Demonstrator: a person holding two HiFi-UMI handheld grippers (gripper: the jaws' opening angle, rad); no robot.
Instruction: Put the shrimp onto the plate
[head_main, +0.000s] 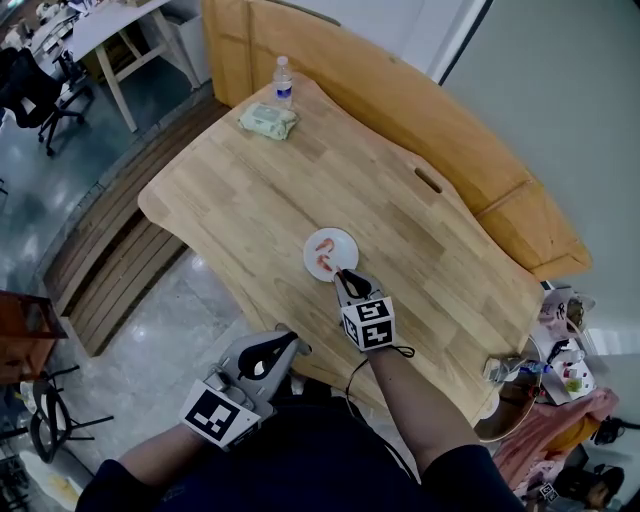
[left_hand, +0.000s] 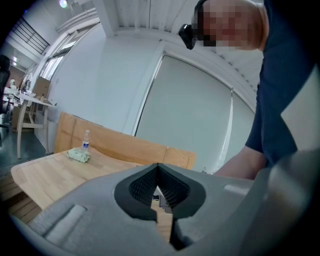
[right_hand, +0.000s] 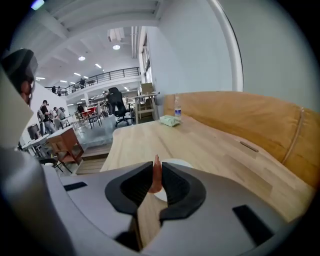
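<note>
A white plate (head_main: 346, 243) lies on the wooden table (head_main: 250, 190) near its front edge, with pink shrimp (head_main: 324, 246) on it. My right gripper (head_main: 343, 275) hangs at the plate's near rim, shut on one more pink shrimp (right_hand: 156, 176) that stands upright between its pads; the plate (right_hand: 181, 163) shows just beyond the jaws. My left gripper (head_main: 294, 345) is off the table's front edge, to the left of the right one. Its jaws (left_hand: 158, 167) meet at the tips with nothing between them.
A water bottle (head_main: 283, 80) and a pack of wipes (head_main: 268, 121) stand at the table's far end. A wooden bench back (head_main: 420, 100) runs along the far side. The tabletop has a slot (head_main: 428, 180). Clutter lies on the floor at the lower right (head_main: 560, 370).
</note>
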